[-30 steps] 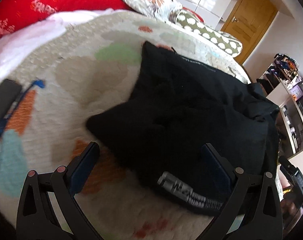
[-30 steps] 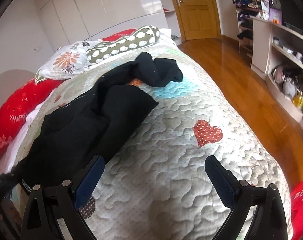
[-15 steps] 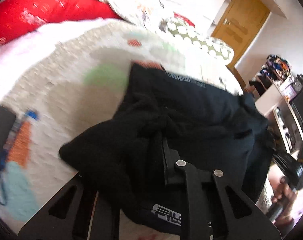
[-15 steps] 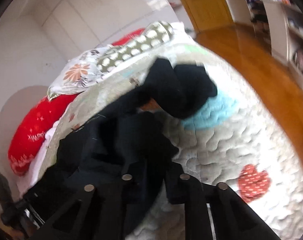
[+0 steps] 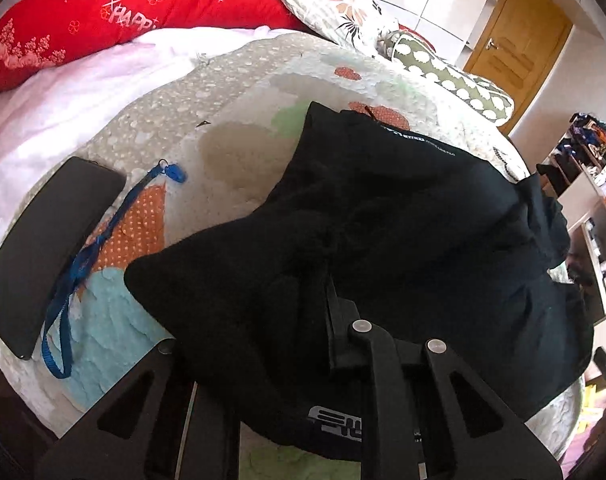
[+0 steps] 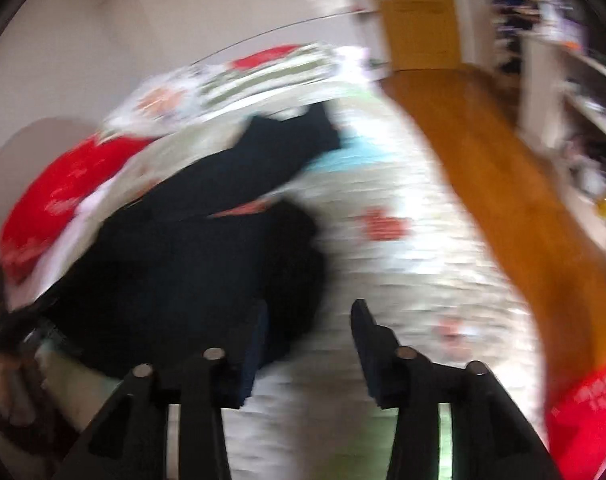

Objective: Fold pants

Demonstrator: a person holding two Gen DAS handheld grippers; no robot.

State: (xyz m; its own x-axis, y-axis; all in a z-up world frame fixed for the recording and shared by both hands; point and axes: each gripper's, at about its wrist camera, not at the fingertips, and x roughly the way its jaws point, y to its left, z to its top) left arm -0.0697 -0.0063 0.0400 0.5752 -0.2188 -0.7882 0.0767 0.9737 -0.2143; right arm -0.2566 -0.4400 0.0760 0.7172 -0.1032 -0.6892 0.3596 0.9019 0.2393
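Black pants (image 5: 403,220) lie crumpled across the quilted bed cover (image 5: 231,92). In the left wrist view my left gripper (image 5: 323,284) is shut on a bunched fold of them near the waistband; cloth drapes over and hides its left finger. The right wrist view is motion-blurred. There the pants (image 6: 191,264) spread to the left, one leg stretching away up the bed. My right gripper (image 6: 309,320) has its jaws partly apart and opening. The pants' edge lies against the left finger (image 6: 259,336), with bare quilt (image 6: 403,280) in most of the gap.
A dark flat phone-like slab (image 5: 51,248) and a blue lanyard (image 5: 83,264) lie on the quilt to the left. Red (image 5: 103,12), floral (image 5: 335,4) and green spotted (image 5: 455,76) pillows line the far side. Wooden floor (image 6: 503,184) and shelves (image 6: 575,92) are to the right.
Both grippers went from wide open to shut on the pants. The left one stays shut and has drawn the cloth along; the right one's fingers have parted again and it has swung sideways.
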